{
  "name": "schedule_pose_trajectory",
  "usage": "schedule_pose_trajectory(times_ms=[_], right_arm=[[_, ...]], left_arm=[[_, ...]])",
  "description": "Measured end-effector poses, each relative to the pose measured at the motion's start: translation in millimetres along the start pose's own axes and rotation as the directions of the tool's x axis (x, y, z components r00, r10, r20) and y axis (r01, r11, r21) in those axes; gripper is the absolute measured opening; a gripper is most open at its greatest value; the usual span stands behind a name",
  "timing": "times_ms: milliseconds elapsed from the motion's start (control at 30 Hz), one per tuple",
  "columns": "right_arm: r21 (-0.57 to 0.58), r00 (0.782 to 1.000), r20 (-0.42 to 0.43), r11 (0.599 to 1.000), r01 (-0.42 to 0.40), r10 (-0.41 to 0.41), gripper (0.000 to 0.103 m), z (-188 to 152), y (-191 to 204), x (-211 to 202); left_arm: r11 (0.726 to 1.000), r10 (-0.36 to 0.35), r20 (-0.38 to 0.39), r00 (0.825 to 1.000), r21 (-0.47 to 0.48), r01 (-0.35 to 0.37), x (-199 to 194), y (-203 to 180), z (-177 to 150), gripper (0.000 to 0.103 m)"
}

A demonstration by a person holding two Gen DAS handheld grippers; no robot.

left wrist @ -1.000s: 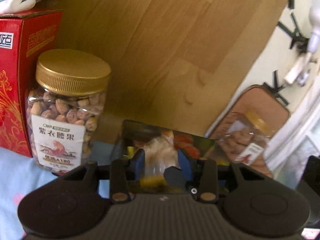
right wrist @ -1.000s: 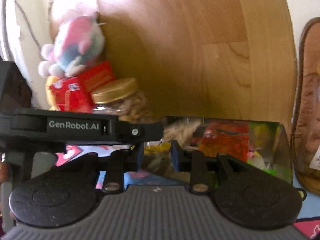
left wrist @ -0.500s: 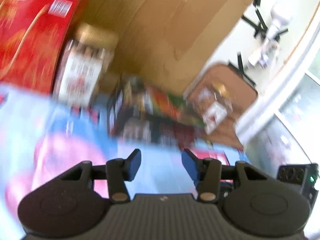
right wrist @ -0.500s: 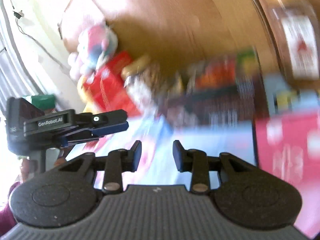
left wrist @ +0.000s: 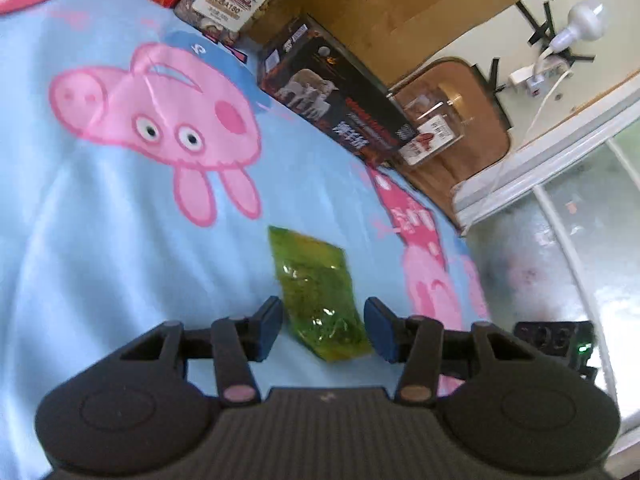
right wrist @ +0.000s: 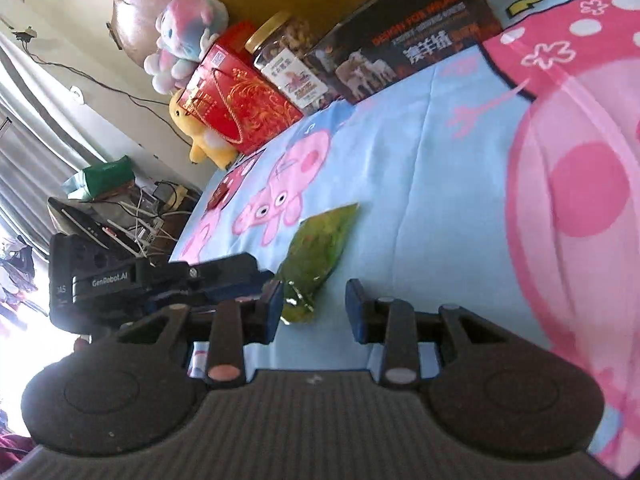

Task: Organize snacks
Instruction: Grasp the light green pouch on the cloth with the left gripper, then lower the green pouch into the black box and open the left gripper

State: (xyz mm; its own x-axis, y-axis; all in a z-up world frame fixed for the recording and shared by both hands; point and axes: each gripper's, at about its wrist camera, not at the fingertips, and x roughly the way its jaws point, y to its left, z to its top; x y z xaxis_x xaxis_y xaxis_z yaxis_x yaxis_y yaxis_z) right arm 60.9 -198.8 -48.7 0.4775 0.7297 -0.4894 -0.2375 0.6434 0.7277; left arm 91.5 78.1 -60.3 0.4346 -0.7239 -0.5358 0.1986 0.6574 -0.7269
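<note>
A green see-through snack packet (left wrist: 316,296) lies flat on the blue cartoon-pig blanket (left wrist: 120,240). My left gripper (left wrist: 324,330) is open just above the packet's near end, which shows between the blue pads; neither pad touches it. In the right wrist view the same packet (right wrist: 316,256) lies just ahead of my right gripper (right wrist: 314,312), which is open and empty. The left gripper (right wrist: 240,280) comes in from the left beside it. At the headboard stand a black snack box (left wrist: 336,108), a gold-lidded nut jar (right wrist: 288,60) and a red gift box (right wrist: 236,100).
A second jar (left wrist: 432,128) rests against a brown cushion (left wrist: 472,148) at the back right. Plush toys (right wrist: 188,28) sit beyond the red box. The bed's right edge (left wrist: 460,236) drops to the floor. A cluttered stand with cables (right wrist: 132,216) lies off the left side.
Both grippers have pulled back from the black box and dropped over the blanket. The left gripper no longer holds the clear wrapper it held over the box. The green packet has come into view.
</note>
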Motion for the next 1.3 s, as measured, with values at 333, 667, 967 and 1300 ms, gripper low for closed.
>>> schedule_pose_trajectory(times_ms=[333, 667, 967, 1300], right_arm=[[-0.045, 0.998, 0.068, 0.999, 0.01, -0.007, 0.018, 3.2, 8.6, -0.1], [-0.176, 0.972, 0.234, 0.983, 0.057, -0.014, 0.018, 79.2, 20.7, -17.1], [-0.181, 0.951, 0.298, 0.974, 0.138, -0.08, 0.019, 185.6, -7.9, 11.9], [-0.098, 0.889, 0.406, 0.956, 0.275, -0.214, 0.031, 186.3, -38.6, -7.1]], left_arm=[[1.0, -0.012, 0.015, 1.0, 0.013, 0.012, 6.1, -14.2, 8.7, 0.029], [0.981, -0.016, 0.116, 0.993, 0.194, -0.007, 36.1, -79.5, 98.1, 0.029], [0.965, 0.072, 0.177, 0.982, 0.236, -0.113, 109.2, -101.9, 196.2, 0.03], [0.968, 0.111, 0.179, 0.978, 0.203, -0.147, 111.7, -89.7, 187.4, 0.035]])
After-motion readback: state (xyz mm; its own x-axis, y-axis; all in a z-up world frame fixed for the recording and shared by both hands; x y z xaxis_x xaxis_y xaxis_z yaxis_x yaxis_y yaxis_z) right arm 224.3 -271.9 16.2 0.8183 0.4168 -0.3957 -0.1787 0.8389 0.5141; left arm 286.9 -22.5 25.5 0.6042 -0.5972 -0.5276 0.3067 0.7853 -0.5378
